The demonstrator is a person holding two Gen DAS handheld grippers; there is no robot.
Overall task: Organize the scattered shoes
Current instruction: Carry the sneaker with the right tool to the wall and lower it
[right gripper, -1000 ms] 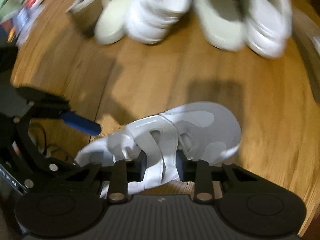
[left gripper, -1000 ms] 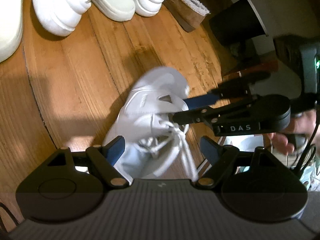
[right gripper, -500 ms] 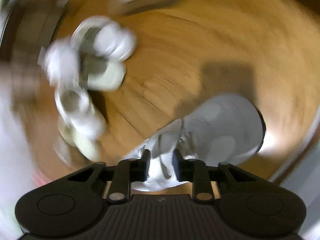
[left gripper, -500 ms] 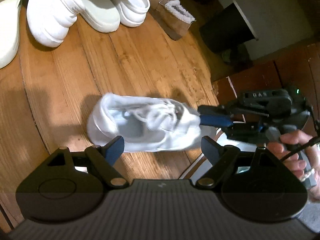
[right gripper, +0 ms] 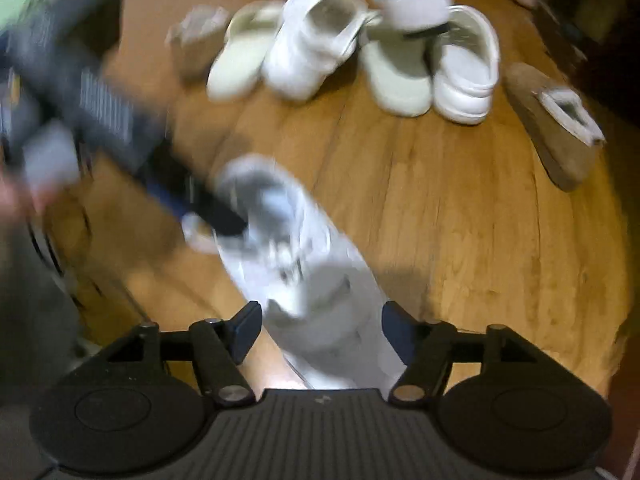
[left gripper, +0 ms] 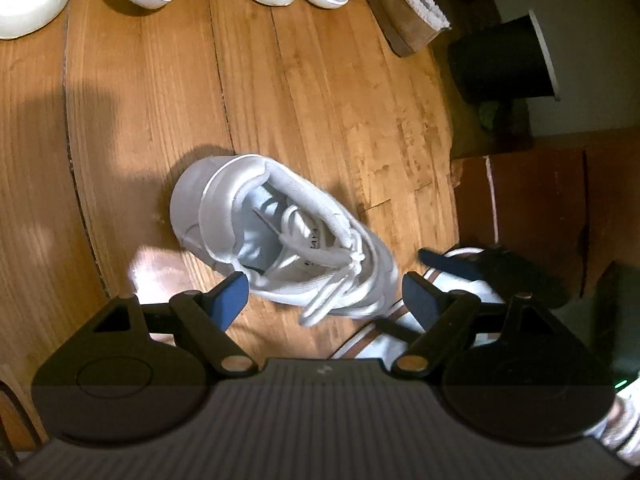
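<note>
The right gripper [right gripper: 322, 330] is opening, its jaws either side of the white sneaker's [right gripper: 304, 264] toe without pressing it. The left gripper [left gripper: 324, 294] hangs spread over the sneaker's laces. The sneaker lies on the wooden tabletop [left gripper: 320, 92], well apart from the white clogs [right gripper: 352, 48].

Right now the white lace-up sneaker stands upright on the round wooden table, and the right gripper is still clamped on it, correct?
Not clamped. In the right wrist view the right gripper is opening, its pads clear of the white lace-up sneaker between them. The sneaker does stand upright on the round wooden table.
</note>
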